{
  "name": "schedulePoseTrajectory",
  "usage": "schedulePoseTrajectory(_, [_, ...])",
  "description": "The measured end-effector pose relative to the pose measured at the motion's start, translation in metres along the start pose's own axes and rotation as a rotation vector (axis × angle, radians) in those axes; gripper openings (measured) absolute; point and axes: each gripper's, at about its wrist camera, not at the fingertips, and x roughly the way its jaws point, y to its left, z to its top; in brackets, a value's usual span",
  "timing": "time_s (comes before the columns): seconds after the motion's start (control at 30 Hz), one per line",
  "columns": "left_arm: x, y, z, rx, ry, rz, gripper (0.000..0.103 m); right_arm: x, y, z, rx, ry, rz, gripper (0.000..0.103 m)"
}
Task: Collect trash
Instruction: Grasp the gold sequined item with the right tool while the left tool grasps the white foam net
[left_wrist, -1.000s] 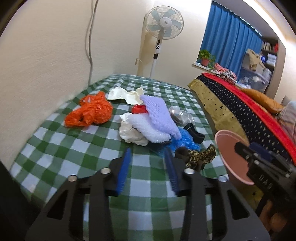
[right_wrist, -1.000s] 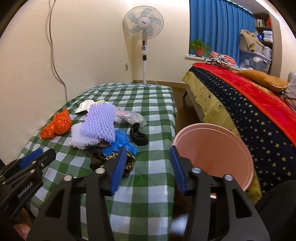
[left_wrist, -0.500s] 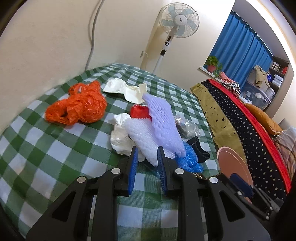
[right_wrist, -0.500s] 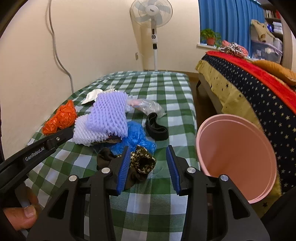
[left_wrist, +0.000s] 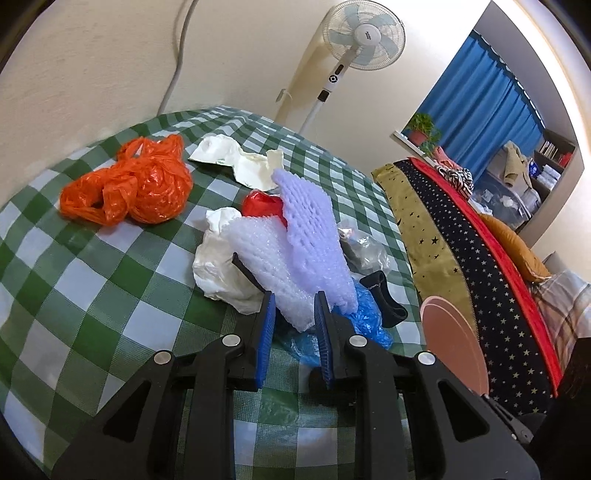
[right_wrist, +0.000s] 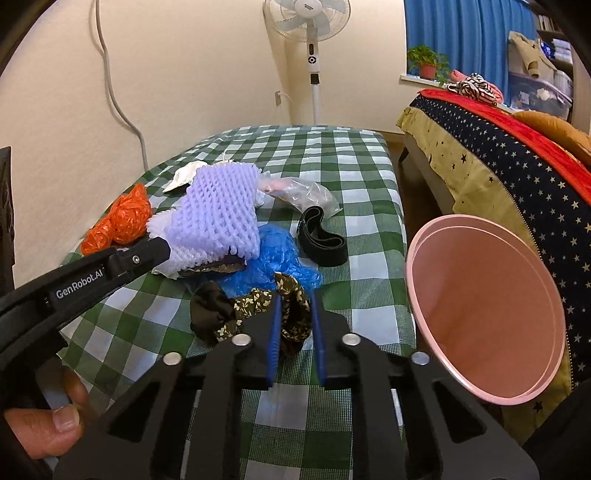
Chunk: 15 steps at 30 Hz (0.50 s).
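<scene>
Between the closing right claw (right_wrist: 293, 306): floral scrunchie (right_wrist: 291, 314).

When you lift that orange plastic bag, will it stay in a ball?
Probably not. The orange plastic bag looks thin and crinkled, with loose loops, so it would likely sag and unfold. It seems very light and may slip if pinched by one shiny fold.

"GenRobot.AI" on left tool (right_wrist: 162, 254)

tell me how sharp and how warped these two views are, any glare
Left wrist view: sharp, strong fisheye bowing the checked tablecloth, dark corners, glossy highlights on the orange bag. Right wrist view: sharp centre, soft thumb at the lower left edge, no strong glare.
</scene>
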Motion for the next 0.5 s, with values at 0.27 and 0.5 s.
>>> schedulePoseTrajectory(0.27, [0.009, 0.001, -0.003, -0.001, 0.021, 0.007, 0.023, -0.003, -0.001, 0.000, 0.005, -0.001, 0.018, 0.003])
schedulePoseTrajectory(0.5, [0.005, 0.005, 0.000, 0.012, 0.018, 0.011, 0.010, -0.013, -0.002, 0.001, 0.002, -0.025, 0.018, 0.002])
